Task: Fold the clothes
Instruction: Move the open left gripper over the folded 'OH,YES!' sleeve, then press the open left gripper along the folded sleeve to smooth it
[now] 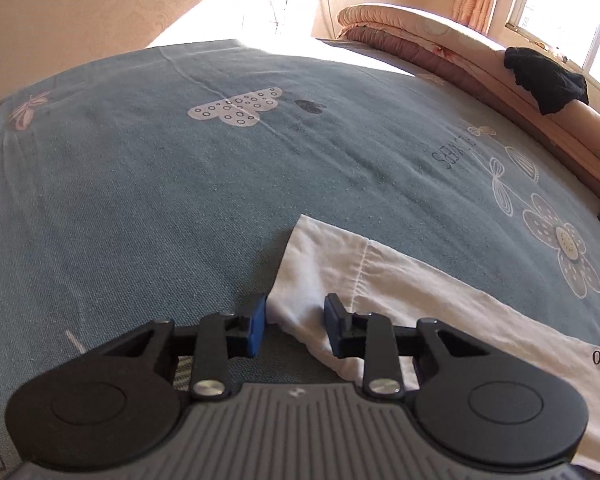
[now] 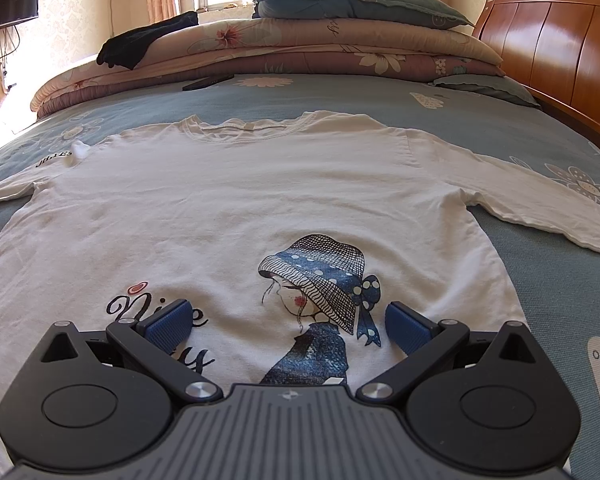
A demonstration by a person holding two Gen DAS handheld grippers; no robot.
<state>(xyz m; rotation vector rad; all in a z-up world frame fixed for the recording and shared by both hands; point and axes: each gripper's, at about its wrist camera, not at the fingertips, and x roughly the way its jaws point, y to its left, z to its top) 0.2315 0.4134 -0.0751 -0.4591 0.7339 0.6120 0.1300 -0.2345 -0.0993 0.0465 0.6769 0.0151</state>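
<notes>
Straddling sleeve cuff [image 1: 320, 264] with left gripper [image 1: 296, 326], jaws partly apart, cloth between pads, not clamped. Shirt [image 2: 228, 200] flat on blue bedsheet [image 2: 560, 312], print up, collar at 12 o'clock, sleeves out toward 9 and 3. Right gripper [image 2: 288, 324] spread wide, empty, poised above print near hem. Best to pinch cuff through both layers, lift low, carry sleeve across chest, keep fold edge straight. Risk: catching sheet along with cuff.
</notes>
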